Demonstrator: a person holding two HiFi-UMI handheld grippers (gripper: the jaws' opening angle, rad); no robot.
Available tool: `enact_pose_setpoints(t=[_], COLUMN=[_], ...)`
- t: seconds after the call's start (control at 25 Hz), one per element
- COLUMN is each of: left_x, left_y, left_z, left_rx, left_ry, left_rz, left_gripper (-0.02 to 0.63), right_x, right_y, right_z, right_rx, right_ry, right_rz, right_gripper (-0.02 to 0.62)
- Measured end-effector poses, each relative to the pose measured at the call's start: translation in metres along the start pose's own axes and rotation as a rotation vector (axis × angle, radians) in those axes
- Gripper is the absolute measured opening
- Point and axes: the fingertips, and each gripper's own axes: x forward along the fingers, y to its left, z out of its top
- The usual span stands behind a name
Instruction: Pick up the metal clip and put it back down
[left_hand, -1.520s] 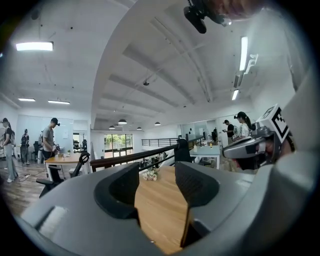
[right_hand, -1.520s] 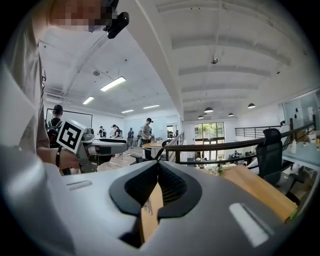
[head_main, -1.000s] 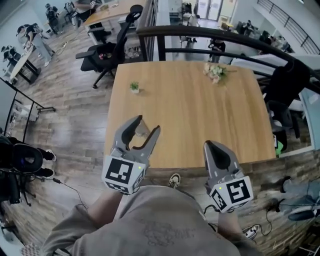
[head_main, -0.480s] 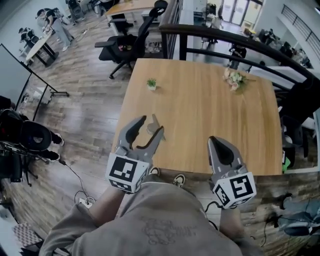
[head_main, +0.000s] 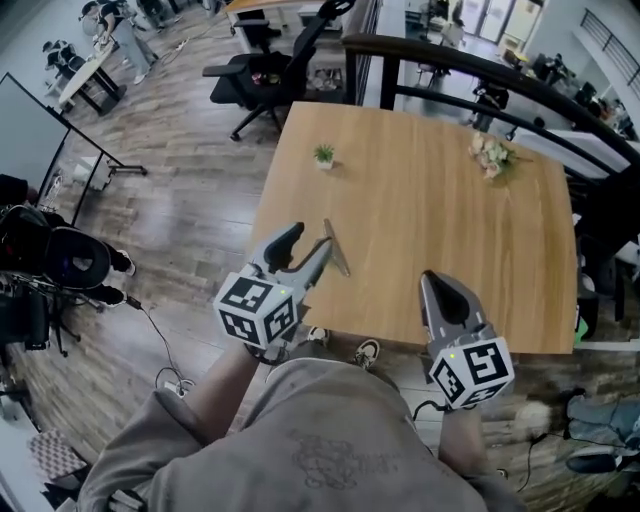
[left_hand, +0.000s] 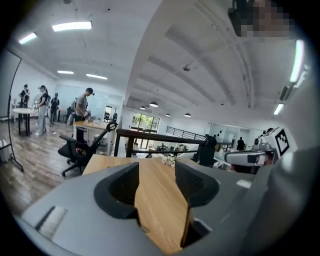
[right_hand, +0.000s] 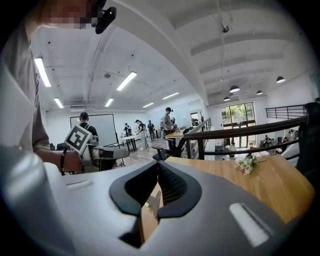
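The metal clip (head_main: 337, 249) is a thin grey strip lying on the wooden table (head_main: 430, 200) near its front left corner. My left gripper (head_main: 308, 238) is open and points at it, and the clip lies just to the right of the right finger (head_main: 316, 262); contact cannot be told. The left gripper view shows only bare tabletop between the open jaws of the left gripper (left_hand: 156, 167). My right gripper (head_main: 433, 283) is shut and empty at the table's front edge, right of the clip. In its own view the right gripper (right_hand: 158, 169) frames the clip (right_hand: 154, 200) ahead.
A small potted plant (head_main: 323, 155) stands at the table's far left, and a bunch of flowers (head_main: 492, 153) lies at the far right. A black railing (head_main: 480, 70) runs behind the table. An office chair (head_main: 270, 70) and dark equipment (head_main: 50, 260) stand on the floor to the left.
The left gripper has swung its jaws rightward, so the clip now sits beside its right finger instead of between the tips. The right gripper has stayed shut and still.
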Motion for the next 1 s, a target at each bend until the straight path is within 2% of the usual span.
enact_pose_setpoints(t=[0.24,0.48,0.8,1.0], left_x=[0.021,0.041,0.071,0.086], left_y=[0.054,0.084,0.12,0.128], left_z=[-0.05,-0.105,-0.189,-0.218], left_rx=[-0.187,-0.287,-0.471,-0.567], left_ry=[0.101,0.204,0.344,0.39], left_rz=[0.037,0.061,0.08,0.051], left_gripper=[0.225,0.225,0.224,0.224], right_x=[0.025,0.047,0.089,0.103], right_y=[0.007,0.012,0.013,0.018], right_z=[-0.027,-0.054,-0.09,-0.098], right_rx=[0.035,0.059,0.086,0.105], right_ry=[0.072,0.149,0.231,0.247], right_rz=[-0.005,0.001,0.012,0.017], right_gripper=[0.011,0.011,0.011,0.011])
